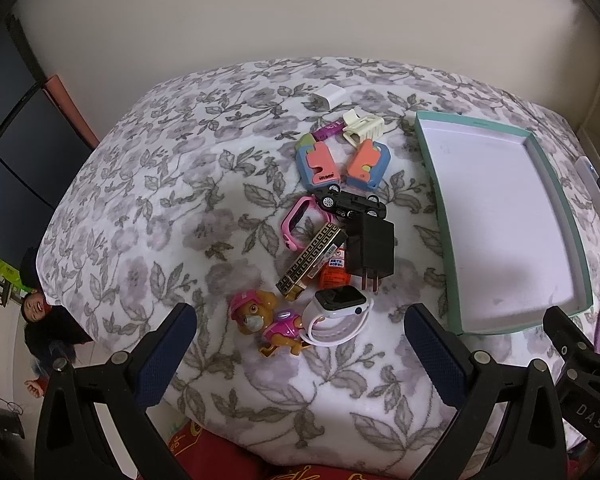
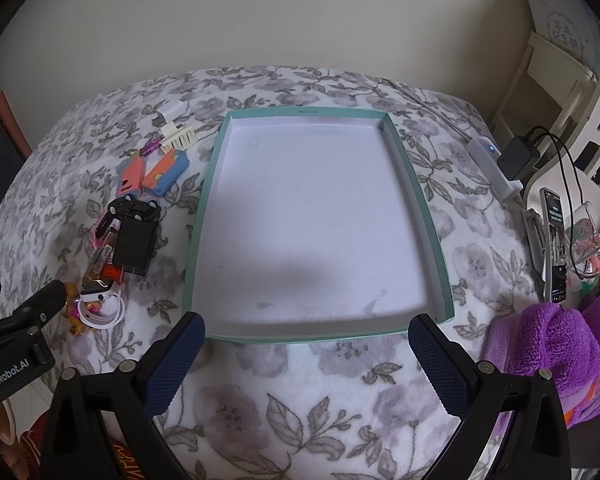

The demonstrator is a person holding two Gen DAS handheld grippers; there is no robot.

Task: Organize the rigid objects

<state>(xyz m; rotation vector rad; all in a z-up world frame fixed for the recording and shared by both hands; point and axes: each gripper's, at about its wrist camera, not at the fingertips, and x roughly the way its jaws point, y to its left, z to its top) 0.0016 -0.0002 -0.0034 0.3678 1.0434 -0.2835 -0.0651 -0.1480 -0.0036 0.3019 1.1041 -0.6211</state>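
Left gripper (image 1: 300, 344), lower centre of the left view: jaws spread wide, nothing between them, hovering above the near end of the pile. Right gripper (image 2: 306, 356), lower centre of the right view: equally wide, empty, facing the tray (image 2: 428, 200), whose white floor is bare.

Nearest the left gripper lie the pup toy (image 1: 266, 322) and white watch (image 1: 340, 308), touching each other; beyond them, toward the upper centre, the gold case (image 1: 312, 260), black charger (image 1: 370, 250), toy car (image 1: 352, 204), pink watch (image 1: 298, 222), two blue-and-coral toys (image 1: 318, 164), cream clip (image 1: 362, 126) and white plug (image 1: 330, 98).

Suggested practice: probably begin with an outlying piece, closing across its narrowest span; the stacked middle pieces may shift if disturbed first.

Surface: a soft floral blanket (image 2: 300, 400), likely yielding under pressure. Room: plain wall behind; purple towel (image 2: 552, 344) at lower right, phone (image 2: 554, 240) and cabled adapter (image 2: 518, 156) at right.
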